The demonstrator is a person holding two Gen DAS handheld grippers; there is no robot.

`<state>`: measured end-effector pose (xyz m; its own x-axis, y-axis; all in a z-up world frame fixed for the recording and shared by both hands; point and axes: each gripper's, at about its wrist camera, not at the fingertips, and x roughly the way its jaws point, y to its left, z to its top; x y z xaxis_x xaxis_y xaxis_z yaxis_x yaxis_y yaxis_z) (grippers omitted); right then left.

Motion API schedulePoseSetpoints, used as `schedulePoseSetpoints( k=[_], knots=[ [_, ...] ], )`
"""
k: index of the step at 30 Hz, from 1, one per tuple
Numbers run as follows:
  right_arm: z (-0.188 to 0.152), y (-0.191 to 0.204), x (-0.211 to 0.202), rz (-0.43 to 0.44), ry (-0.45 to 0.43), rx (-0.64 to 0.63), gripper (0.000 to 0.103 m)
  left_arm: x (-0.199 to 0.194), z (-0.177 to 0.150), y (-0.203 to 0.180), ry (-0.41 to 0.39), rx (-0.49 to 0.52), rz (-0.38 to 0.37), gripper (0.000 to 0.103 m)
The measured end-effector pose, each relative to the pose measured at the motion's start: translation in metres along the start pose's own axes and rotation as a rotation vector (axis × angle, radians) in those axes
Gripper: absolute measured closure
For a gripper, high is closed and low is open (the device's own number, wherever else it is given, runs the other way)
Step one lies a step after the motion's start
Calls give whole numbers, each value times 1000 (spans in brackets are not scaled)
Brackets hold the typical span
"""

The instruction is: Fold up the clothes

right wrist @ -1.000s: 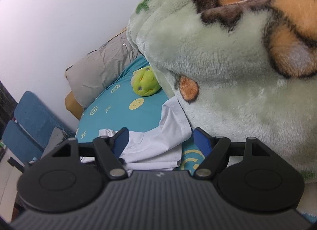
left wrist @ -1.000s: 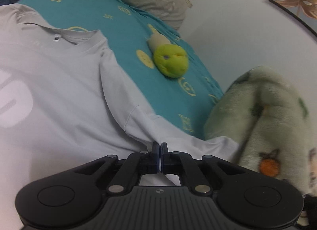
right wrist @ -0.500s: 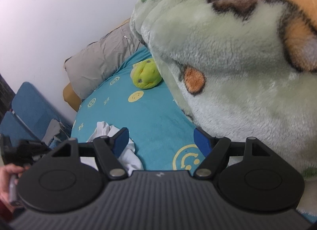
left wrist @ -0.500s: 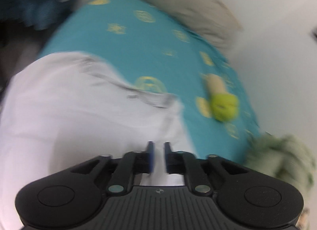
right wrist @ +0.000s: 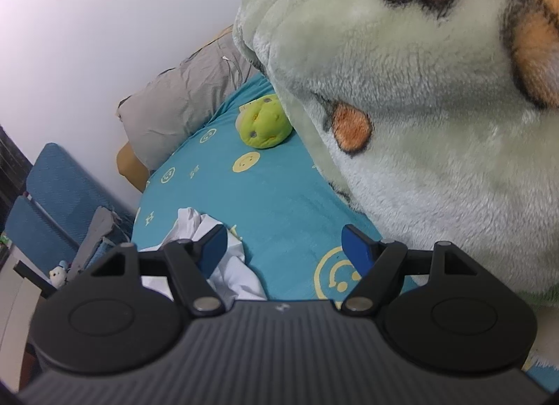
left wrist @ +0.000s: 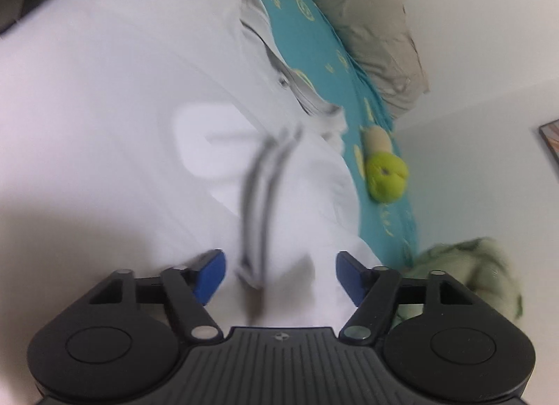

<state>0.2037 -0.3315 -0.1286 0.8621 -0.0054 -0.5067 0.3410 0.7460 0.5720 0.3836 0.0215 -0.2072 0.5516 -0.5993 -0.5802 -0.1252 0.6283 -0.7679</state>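
Observation:
A white T-shirt (left wrist: 122,97) lies spread on the teal bed sheet (left wrist: 314,42) and fills most of the blurred left wrist view. Its sleeve with dark cuff stripes (left wrist: 262,195) lies folded over the shirt's body, between the jaws. My left gripper (left wrist: 279,272) is open just above it and holds nothing. In the right wrist view a bunched part of the white shirt (right wrist: 209,248) lies behind the left finger. My right gripper (right wrist: 283,248) is open and empty over the teal sheet (right wrist: 279,202).
A green plush toy (right wrist: 263,122) lies on the sheet near a grey pillow (right wrist: 188,104). A thick green fleece blanket (right wrist: 436,108) rises close on the right. Blue chairs (right wrist: 52,202) stand beside the bed. A framed picture (left wrist: 550,139) hangs on the wall.
My left gripper carried the sleeve from the bed's right side over the shirt's body, then opened and let it go. The sleeve left the right wrist view. The right gripper stayed open.

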Motion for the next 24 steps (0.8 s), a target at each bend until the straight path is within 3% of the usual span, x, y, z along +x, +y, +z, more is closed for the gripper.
schedulePoseSetpoints(
  k=[2,4,5,9,12,14,16,20,23,24],
  knots=[
    [0,1,0,-2,3,-3,28,16,-5,-19,16,62,42,31],
    [-1,1,0,-4,6,-5,28,32,-5,-41,73,144,101,63],
    [-1,1,0,-4,7,-5,28,39,-4,-53,101,195,136,98],
    [-1,0,0,-3,9,3,28,43,5,-110,166,478,251,98],
    [0,-3,4,-10,21,9,28,23,23,-146,170,651,309,98],
    [0,-4,8,-19,41,11,28,22,41,-161,156,740,391,98],
    [0,-5,11,-23,61,15,28,24,57,-161,137,767,486,98],
    [0,-4,17,-11,97,8,28,48,72,-123,72,777,642,96],
    [2,-1,20,29,124,-17,28,42,64,-99,-5,735,655,85],
    [4,0,19,46,127,-20,28,38,58,-97,-28,717,646,77]
  ],
)
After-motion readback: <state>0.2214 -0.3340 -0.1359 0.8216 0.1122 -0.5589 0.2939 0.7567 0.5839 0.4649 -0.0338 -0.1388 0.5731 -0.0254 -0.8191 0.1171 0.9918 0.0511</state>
